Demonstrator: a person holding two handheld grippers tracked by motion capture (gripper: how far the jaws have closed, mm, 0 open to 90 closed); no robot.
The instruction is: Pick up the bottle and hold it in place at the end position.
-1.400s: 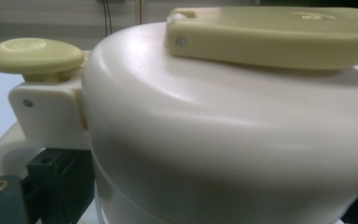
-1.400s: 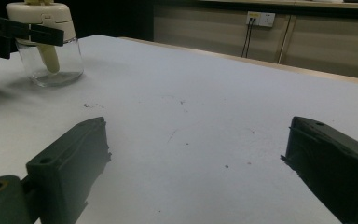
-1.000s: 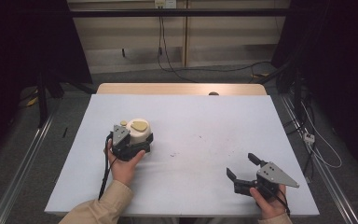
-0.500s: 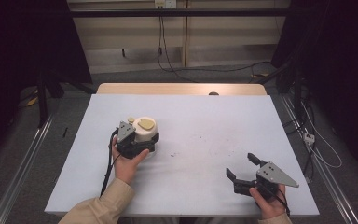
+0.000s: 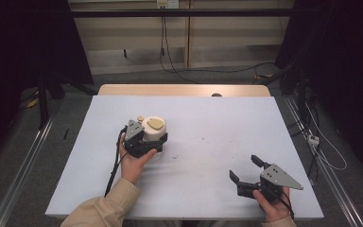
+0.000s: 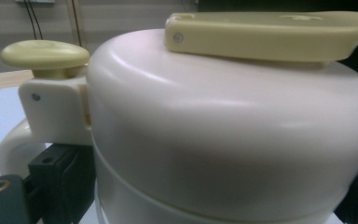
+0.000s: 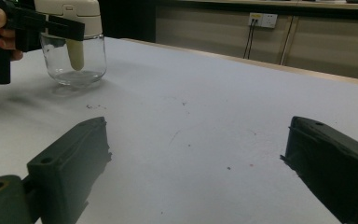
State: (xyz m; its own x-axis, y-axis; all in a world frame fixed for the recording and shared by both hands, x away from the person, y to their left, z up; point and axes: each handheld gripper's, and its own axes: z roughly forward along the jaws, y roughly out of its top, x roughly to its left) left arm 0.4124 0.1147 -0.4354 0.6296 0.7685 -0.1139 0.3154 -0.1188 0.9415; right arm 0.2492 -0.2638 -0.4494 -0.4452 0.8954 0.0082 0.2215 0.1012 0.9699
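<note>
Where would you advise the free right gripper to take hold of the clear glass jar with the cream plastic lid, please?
Probably the bare glass body below the cream lid, from the jar's right side. The left gripper already clamps the lid, the glass wall is round and upright, and the right gripper stands open on that side.

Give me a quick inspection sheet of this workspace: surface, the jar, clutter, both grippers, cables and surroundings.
Surface: pale table top, with small dark specks.
Job's things: glass jar with a cream lid, upright on the table.
Clutter: nothing seen.
Grippers: left gripper closed around the jar's lid; right gripper open over bare table, apart from the jar.
Cables: black cable trailing from the left gripper; cables on the floor behind.
Surroundings: wall socket, dark curtains.
</note>
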